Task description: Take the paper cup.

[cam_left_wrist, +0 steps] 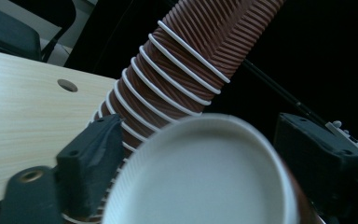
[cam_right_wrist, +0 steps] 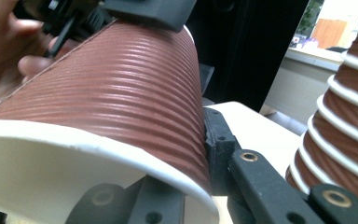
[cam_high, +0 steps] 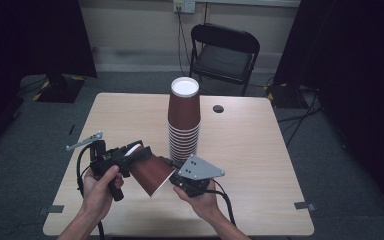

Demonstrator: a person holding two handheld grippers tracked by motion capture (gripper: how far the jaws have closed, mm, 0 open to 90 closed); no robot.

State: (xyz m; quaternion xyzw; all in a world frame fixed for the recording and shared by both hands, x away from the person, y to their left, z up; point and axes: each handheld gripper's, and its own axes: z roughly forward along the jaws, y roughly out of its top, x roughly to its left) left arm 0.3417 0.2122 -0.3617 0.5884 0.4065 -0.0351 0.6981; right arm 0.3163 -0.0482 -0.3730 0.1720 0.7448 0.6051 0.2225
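Left tongs (cam_high: 139, 152): clamped across the base end of the loose cup, jaws on either side of it.
Loose cup (cam_high: 150, 172): brown, ribbed, tilted on its side above the worktop (cam_high: 260, 150), just in front of the stack.
Right tongs (cam_high: 171, 169): pinched narrow on the cup's white rim.
Cup stack (cam_high: 184, 120): upright at mid-worktop.

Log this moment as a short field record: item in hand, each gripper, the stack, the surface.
item: brown ribbed paper cup, tipped on its side above the table
left gripper: jaws clamped across the cup's narrow end
right gripper: shut on the cup's white rim
stack: upturned stack of cups, standing just behind the held cup
surface: wooden table
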